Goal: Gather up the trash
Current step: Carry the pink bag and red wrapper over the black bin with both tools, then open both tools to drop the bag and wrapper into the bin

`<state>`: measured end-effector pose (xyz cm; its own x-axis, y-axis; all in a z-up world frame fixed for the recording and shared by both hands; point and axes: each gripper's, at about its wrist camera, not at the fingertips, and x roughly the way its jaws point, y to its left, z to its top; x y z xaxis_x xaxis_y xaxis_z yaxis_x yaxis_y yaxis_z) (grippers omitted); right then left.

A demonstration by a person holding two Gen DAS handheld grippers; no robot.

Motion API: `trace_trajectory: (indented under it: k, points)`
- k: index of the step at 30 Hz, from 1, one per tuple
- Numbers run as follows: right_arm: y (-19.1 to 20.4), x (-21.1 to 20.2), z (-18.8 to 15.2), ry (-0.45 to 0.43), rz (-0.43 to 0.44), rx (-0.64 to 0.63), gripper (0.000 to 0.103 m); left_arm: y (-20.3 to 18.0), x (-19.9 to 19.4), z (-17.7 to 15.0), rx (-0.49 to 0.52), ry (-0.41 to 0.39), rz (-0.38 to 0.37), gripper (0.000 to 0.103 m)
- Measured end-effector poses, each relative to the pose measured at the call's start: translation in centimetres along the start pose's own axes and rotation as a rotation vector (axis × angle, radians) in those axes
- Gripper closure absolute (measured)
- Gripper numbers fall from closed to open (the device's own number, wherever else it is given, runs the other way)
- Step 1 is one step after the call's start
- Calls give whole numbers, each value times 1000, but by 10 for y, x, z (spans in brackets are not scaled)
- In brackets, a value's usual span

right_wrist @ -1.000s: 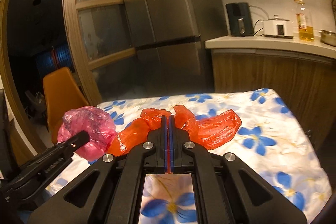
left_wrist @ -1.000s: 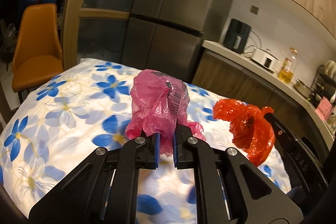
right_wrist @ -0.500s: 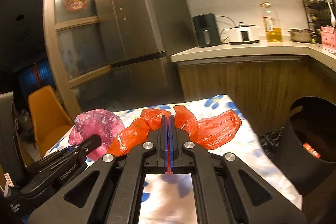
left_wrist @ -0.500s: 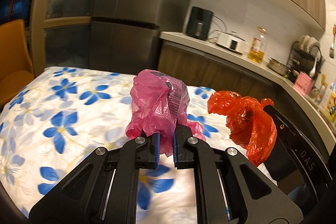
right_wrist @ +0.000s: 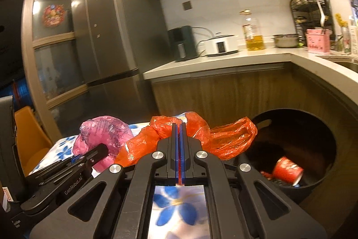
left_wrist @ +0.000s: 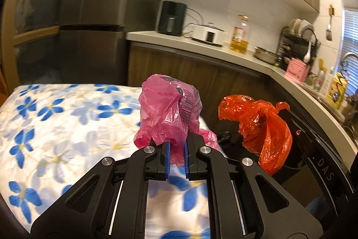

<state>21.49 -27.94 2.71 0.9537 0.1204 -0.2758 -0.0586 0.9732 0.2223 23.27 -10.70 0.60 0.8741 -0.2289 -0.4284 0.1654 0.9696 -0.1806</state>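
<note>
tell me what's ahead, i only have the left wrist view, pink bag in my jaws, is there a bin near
Observer: Yes. The right wrist view shows a black bin open just right of the orange bag.
Operator: anything in it
Observer: A red cup lies inside on its side.
Operator: is the right gripper really holding the orange bag
Observer: The right gripper is shut, with the orange plastic bunched around both fingers. The pink bag hangs left of it in the left gripper.
</note>
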Motion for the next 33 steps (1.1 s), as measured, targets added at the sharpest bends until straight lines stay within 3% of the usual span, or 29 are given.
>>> trace_trajectory:
  k: [18, 33]
  points:
    - [-110, -32, 16, -98, -239, 101, 101, -126, 38, 5, 137, -13, -200, 95]
    - [-152, -14, 13, -73, -276, 154, 100, -169, 80, -5, 177, 8, -330, 94]
